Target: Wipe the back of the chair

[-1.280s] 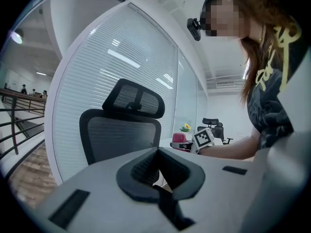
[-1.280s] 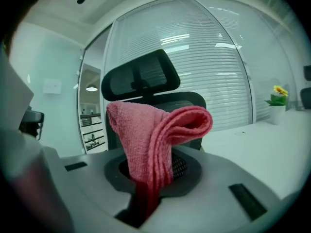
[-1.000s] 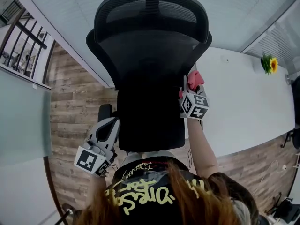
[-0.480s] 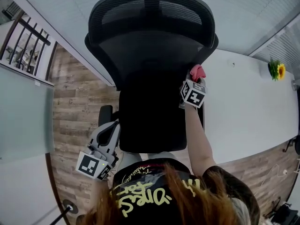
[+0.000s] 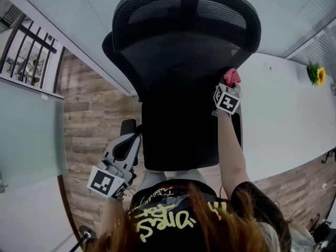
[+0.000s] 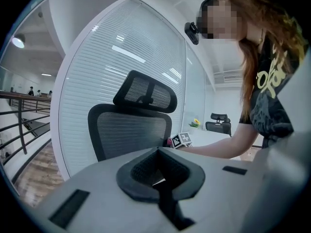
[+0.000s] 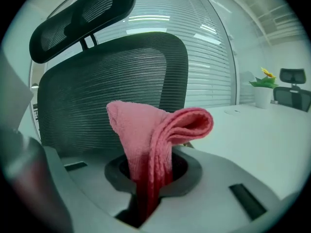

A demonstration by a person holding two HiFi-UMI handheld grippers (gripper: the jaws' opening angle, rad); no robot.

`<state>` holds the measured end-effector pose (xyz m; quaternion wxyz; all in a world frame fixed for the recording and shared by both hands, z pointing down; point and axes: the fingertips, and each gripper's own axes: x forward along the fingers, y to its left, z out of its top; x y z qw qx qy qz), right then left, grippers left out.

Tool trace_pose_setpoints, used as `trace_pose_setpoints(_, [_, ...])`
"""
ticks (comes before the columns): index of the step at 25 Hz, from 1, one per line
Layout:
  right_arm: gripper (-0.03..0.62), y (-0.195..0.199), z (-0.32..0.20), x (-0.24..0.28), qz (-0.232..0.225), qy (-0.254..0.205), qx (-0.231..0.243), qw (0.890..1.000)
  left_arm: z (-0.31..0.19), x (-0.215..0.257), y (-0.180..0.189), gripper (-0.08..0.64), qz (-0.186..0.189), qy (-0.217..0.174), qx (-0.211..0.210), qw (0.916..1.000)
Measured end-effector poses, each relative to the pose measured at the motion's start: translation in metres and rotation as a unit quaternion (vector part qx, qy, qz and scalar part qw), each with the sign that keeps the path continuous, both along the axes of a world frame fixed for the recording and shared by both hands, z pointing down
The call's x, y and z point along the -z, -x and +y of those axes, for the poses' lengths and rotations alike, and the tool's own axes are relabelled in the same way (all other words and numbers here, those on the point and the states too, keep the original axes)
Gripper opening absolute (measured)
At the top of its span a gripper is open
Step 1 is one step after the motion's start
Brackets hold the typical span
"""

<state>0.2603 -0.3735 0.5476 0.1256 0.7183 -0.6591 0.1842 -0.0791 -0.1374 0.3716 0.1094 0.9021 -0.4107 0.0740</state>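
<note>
Found left gripper (image 5: pixel 131 139) nearest, held low beside the left flank of the chair (image 5: pixel 181 135), apart from it. Read its jaws as together, with nothing between them.

Found right gripper (image 7: pixel 146 193) raised higher, at the right edge of the backrest (image 5: pixel 178 56). Read its jaws as clamped on a cloth (image 7: pixel 158 127).

Recorded cloth as pink terry, folded in several layers, standing up out of the jaws, top lobe curling over to the right. Placed it at the backrest's right rim, about mid-height. Could not confirm contact with the frame from any view.

Recorded chair as black, office type, upright. Noted backrest as dark mesh with fine horizontal ribbing, stretched inside a smooth black frame with rounded corners. Noted headrest (image 5: pixel 186 9) above it as a smaller curved mesh panel, carried on a short stalk.

Noted wood-plank floor (image 5: pixel 86 125) to the chair's left. Noted white table (image 5: pixel 283 125) to its right, close beside it.

Logged, far along the table, a yellow flower (image 7: pixel 266 76) in a white pot (image 7: pixel 262 97), and a far chair (image 7: pixel 294 93) beyond that, also black.

Logged white blinds (image 7: pixel 209 57) behind a curved glass wall past the chair, and a dark railing (image 5: pixel 26 35) at far left.
</note>
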Motion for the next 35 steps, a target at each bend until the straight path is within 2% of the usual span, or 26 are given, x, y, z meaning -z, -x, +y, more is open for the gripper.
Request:
trace_pose_setpoints(5, [0.055,0.000,0.000,0.000,-0.004,-0.019,-0.021,1.000,-0.001,-0.005,0.017,-0.011,-0.004,0.006,-0.006,1.0000])
trace_pose_setpoints(12, [0.051,0.002,0.003,-0.001,-0.011,-0.016,-0.052,0.998,-0.010,-0.001,0.040,-0.011,-0.006,0.002,-0.007,1.0000])
trace_pose_setpoints(24, [0.051,0.057,0.001,0.005,0.006,-0.020,-0.013,1.000,-0.011,-0.002,0.066,-0.011,-0.001,0.003,-0.008,1.0000])
trace_pose_setpoints(35, [0.051,0.100,-0.001,0.001,-0.024,-0.025,0.020,0.999,-0.012,-0.004,0.095,-0.011,0.006,0.004,0.011,0.9999])
